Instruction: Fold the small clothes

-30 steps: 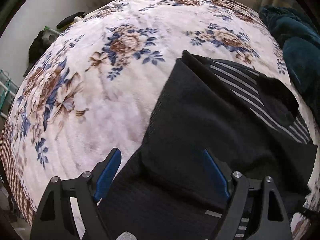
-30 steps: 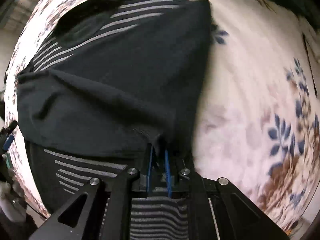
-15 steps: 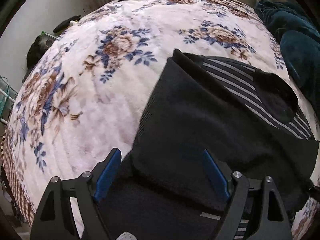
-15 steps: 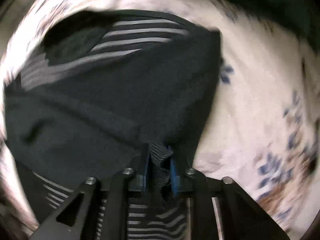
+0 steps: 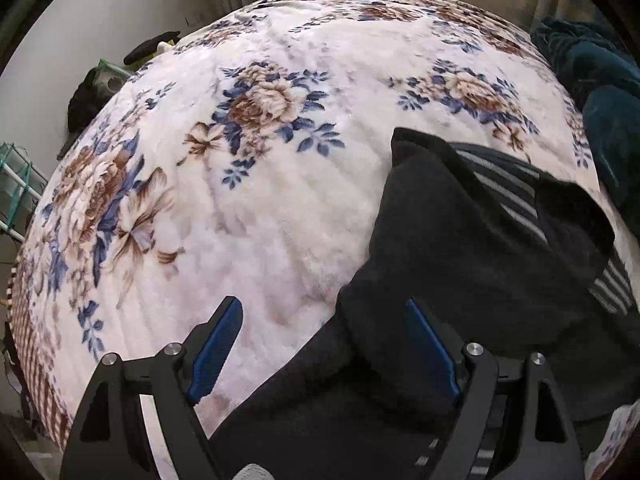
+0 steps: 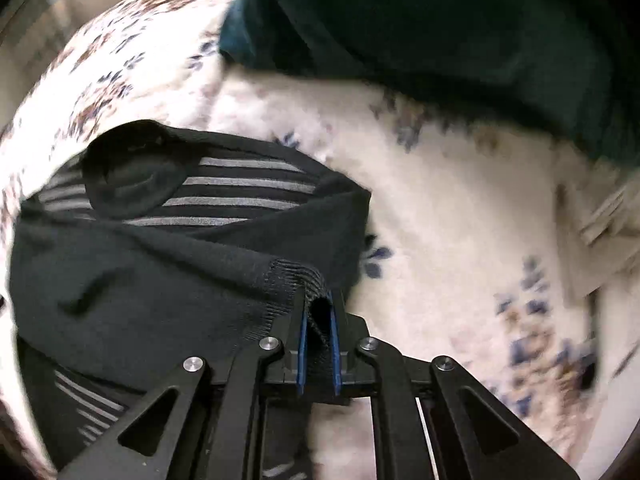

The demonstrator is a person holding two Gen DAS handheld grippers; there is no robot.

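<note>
Spreading across the bed, a floral blanket (image 5: 280,208) in white, brown and blue fills the left wrist view, with a dark bag (image 5: 86,96) on the floor by the wall at far left. The left gripper (image 5: 324,348) hangs with its blue-padded jaws wide apart, holding nothing; its right finger lies over the black sweater (image 5: 460,264), while its left finger is above bare blanket. The sweater, black with grey stripes, sits on the blanket's right side, partly folded over itself. Further right, a teal blanket (image 5: 608,92) is heaped at the bed's edge. In the right wrist view, the right gripper (image 6: 319,320) is clamped on the sweater's ribbed hem (image 6: 296,280), lifting that edge over the striped part.
</note>
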